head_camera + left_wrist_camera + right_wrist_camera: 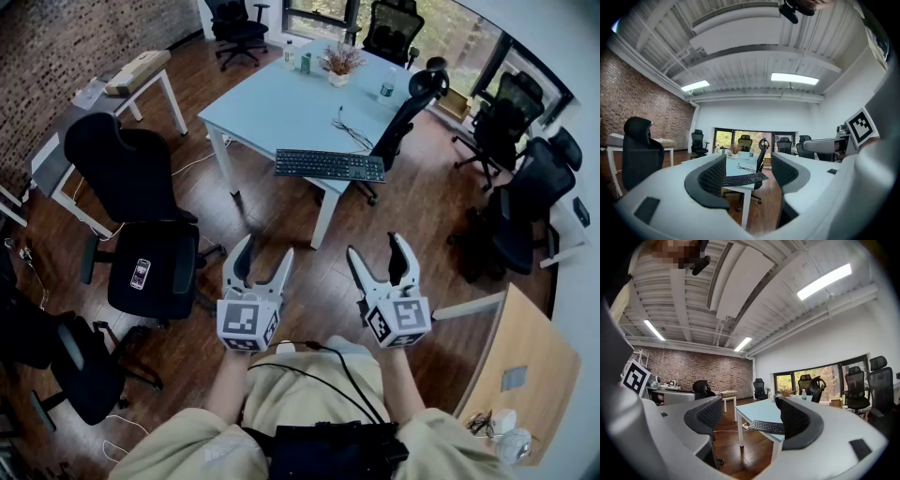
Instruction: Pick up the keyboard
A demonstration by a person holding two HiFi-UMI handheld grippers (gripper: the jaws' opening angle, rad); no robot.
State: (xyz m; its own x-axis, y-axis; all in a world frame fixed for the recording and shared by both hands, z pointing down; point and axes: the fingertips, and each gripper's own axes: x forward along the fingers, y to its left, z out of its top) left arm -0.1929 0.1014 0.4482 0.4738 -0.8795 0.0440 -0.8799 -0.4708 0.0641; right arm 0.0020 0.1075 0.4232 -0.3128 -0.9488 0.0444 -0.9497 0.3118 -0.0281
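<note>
A black keyboard (330, 166) lies along the near edge of a pale blue table (272, 108). In the left gripper view the keyboard (745, 178) shows far off between the jaws; in the right gripper view the keyboard (768, 427) lies partly behind the right jaw. My left gripper (262, 262) and right gripper (382, 256) are held side by side, level, well short of the table, over the wooden floor. Both stand open with nothing between their fingers.
A black office chair (136, 211) with a phone (140, 274) on its seat stands left of me. Another chair (403, 117) is at the table's right side. A plant (339, 64), bottles and a cable (352, 131) sit on the table. A wooden desk (520, 361) is at right.
</note>
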